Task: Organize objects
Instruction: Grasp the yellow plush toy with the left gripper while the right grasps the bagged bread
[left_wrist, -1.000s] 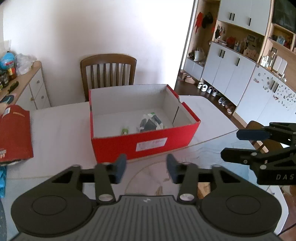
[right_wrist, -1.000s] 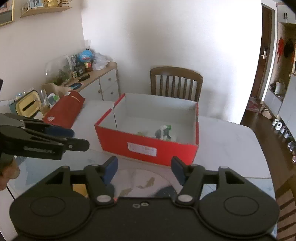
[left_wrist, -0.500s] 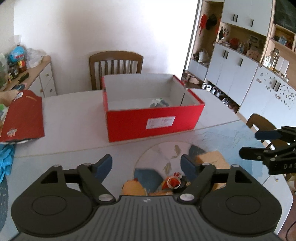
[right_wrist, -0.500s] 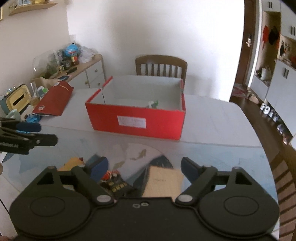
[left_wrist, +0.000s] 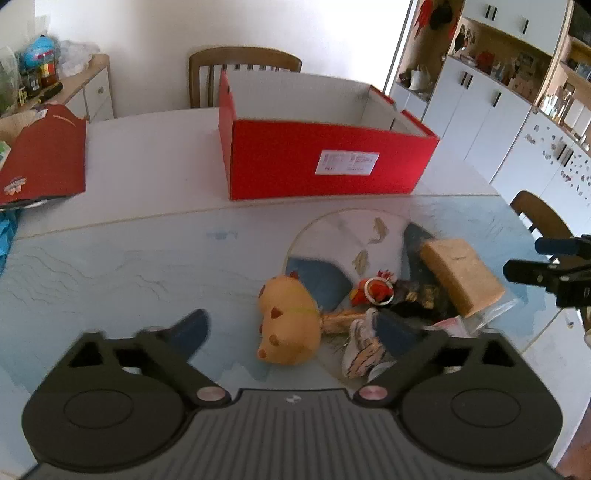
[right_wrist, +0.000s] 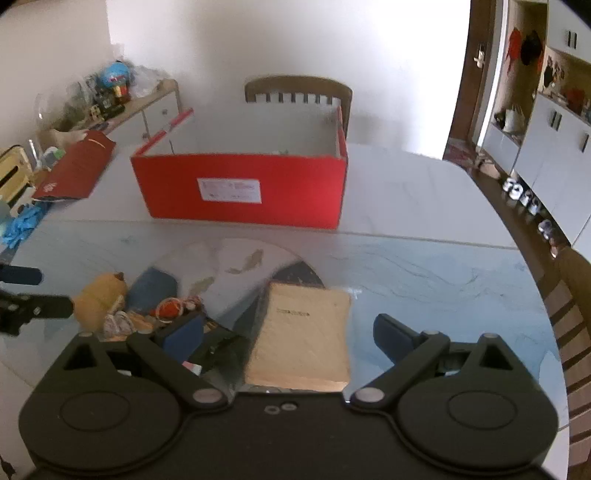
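Observation:
A red open box (left_wrist: 325, 162) stands mid-table, its inside hidden by the front wall. In front of it lies a heap: a yellow plush toy (left_wrist: 288, 321), a small red toy (left_wrist: 373, 290), a striped piece (left_wrist: 360, 347), a black packet (left_wrist: 417, 299) and a tan notebook (left_wrist: 461, 275). My left gripper (left_wrist: 293, 328) hangs over the plush toy. Its jaws are opening, with the toy between them and untouched. My right gripper (right_wrist: 288, 334) straddles the tan notebook (right_wrist: 306, 332). Its jaws are opening too, and the pads stand apart from it.
A red lid (left_wrist: 44, 158) lies at the table's left, with a blue cloth (right_wrist: 20, 225) near it. A wooden chair (left_wrist: 243, 70) stands behind the box, and another chair (left_wrist: 539, 218) at the right edge. A cluttered sideboard (right_wrist: 147, 99) lines the left wall.
Both grippers have sunk toward the table and their jaws have spread wide. The heap of objects has come into view, and the box's contents have dropped behind its front wall.

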